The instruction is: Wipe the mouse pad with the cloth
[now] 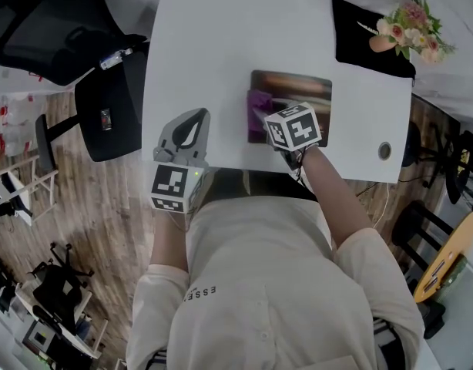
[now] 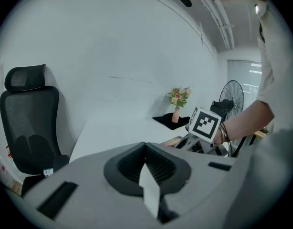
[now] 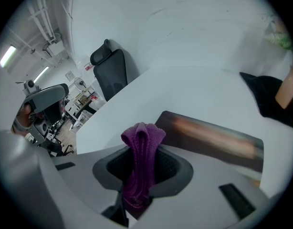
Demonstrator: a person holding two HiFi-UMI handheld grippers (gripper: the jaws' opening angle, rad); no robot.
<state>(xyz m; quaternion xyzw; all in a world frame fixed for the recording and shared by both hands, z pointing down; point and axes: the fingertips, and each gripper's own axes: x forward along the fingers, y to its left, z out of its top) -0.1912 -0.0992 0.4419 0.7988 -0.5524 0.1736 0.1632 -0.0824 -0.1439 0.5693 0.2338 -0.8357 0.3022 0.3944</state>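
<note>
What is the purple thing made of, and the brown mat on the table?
The purple cloth, pinched in the right gripper, looks like soft, fuzzy terry or microfiber fabric: it folds limply and has a nubby pile. The mouse pad looks smooth and slightly shiny, perhaps leather-like or printed plastic; blur leaves that open.

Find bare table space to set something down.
Bare: the white table left of and beyond the mouse pad, up to the black mat. Crowded: the pad, under cloth and right tongs; the mat, with its vase.
</note>
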